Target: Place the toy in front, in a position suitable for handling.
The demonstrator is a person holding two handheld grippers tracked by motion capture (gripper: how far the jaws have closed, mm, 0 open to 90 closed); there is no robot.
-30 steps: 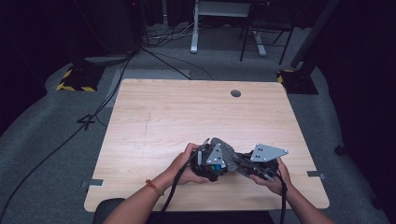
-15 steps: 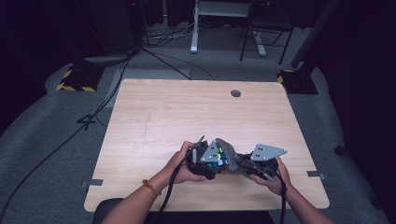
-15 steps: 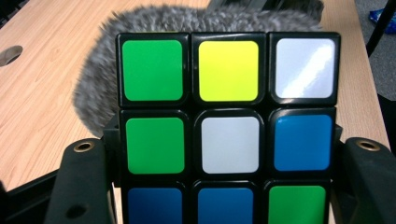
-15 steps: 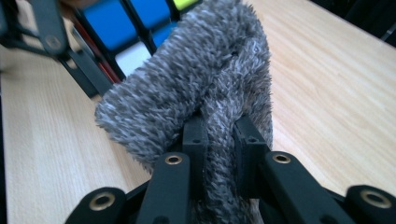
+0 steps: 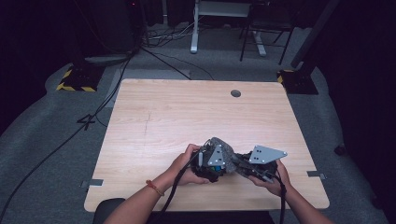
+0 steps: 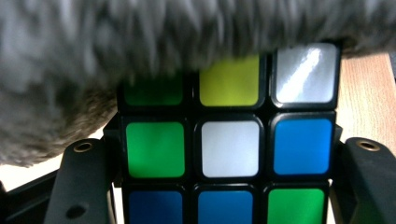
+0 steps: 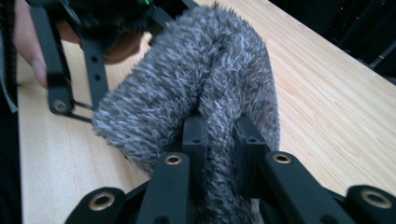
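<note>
A scrambled puzzle cube [image 6: 230, 149] with green, white, blue and yellow stickers sits between the jaws of my left gripper [image 6: 226, 145], which is shut on its two sides. A grey furry cloth [image 6: 140, 42] hangs over the cube's top. My right gripper [image 7: 219, 135] is shut on a fold of this cloth [image 7: 196, 88], pinching it. In the high view both grippers meet near the table's front edge: the left gripper [image 5: 211, 167], the right gripper [image 5: 242, 164], the cloth [image 5: 224, 148] between them. The left gripper's black jaws [image 7: 70, 60] lie just beyond the cloth in the right gripper view.
The light wooden table [image 5: 187, 116] has a round cable hole [image 5: 236, 93] near its far edge. Beyond it, cables [image 5: 154, 51] run across the grey carpet, and white desk legs [image 5: 194, 28] and a chair base [image 5: 261, 42] stand farther back.
</note>
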